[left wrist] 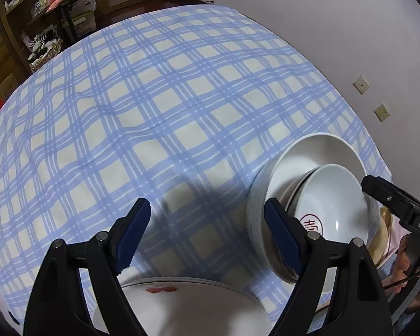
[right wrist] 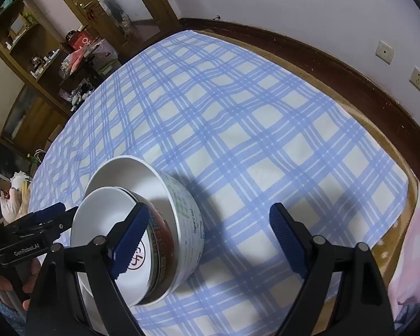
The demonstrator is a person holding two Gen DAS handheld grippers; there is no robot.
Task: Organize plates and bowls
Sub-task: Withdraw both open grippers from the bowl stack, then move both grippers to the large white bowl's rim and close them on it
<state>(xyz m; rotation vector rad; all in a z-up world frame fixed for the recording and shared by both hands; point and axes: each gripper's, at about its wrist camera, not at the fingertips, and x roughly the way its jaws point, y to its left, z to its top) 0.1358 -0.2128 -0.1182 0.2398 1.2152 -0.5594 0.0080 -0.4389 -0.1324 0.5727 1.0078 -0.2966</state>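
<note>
Two white bowls sit nested on the blue checked cloth. The outer one is a large bowl (right wrist: 187, 224) with green print. The smaller bowl (right wrist: 106, 215) inside it has a red band outside and a red mark on its bottom. In the left wrist view the large bowl (left wrist: 299, 156) and the smaller bowl (left wrist: 336, 196) lie right of my open left gripper (left wrist: 207, 210). That gripper hovers empty over a stack of white plates (left wrist: 182, 305). My right gripper (right wrist: 210, 212) is open and empty, its left finger (right wrist: 131, 232) over the inner bowl.
The checked cloth (left wrist: 154, 106) stretches far and left of the dishes. A wall with two sockets (right wrist: 400, 64) runs along the right. Wooden shelves (right wrist: 33, 56) with clutter stand at the far left. A pink fabric (right wrist: 414, 252) lies off the cloth's right edge.
</note>
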